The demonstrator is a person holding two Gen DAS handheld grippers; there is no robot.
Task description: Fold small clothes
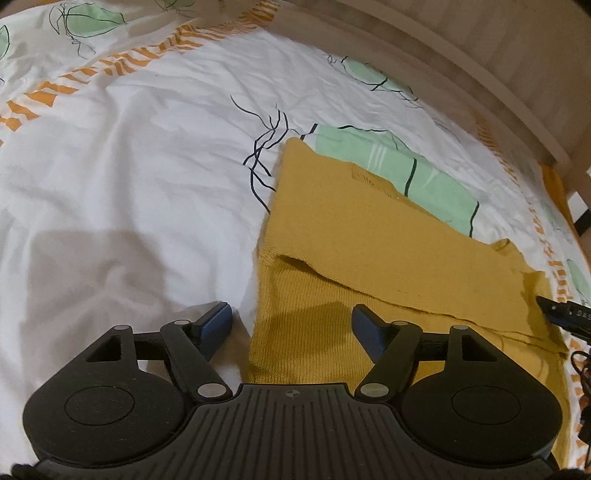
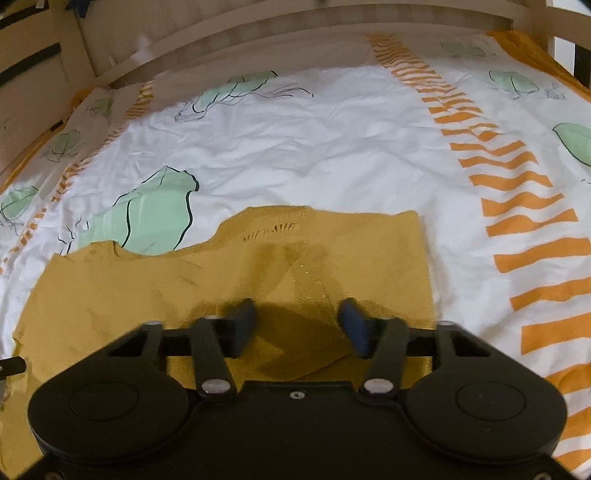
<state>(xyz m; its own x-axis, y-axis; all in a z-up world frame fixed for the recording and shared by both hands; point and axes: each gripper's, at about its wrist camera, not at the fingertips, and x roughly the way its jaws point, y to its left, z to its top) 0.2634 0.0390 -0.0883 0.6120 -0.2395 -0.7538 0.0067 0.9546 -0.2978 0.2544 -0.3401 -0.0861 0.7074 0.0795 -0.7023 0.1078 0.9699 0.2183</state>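
A mustard-yellow knitted garment [image 1: 369, 251] lies flat on the bed with one layer folded over the lower part. My left gripper [image 1: 291, 321] hovers over its left edge, jaws wide open. One blue pad [image 1: 218, 317] is above the white cover, the other is above the knit. In the right wrist view the garment [image 2: 147, 280] fills the near middle. My right gripper [image 2: 297, 319] stands low over its right part, jaws partly apart, with knit beneath them and nothing pinched. A tip of the right gripper [image 1: 561, 312] shows at the garment's right edge.
The bed cover [image 1: 129, 155] is white with green shapes and orange stripes [image 2: 524, 206]. A wooden bed rail [image 2: 295, 26] curves along the far side. Dark cables [image 1: 581, 373] lie at the right edge of the left wrist view.
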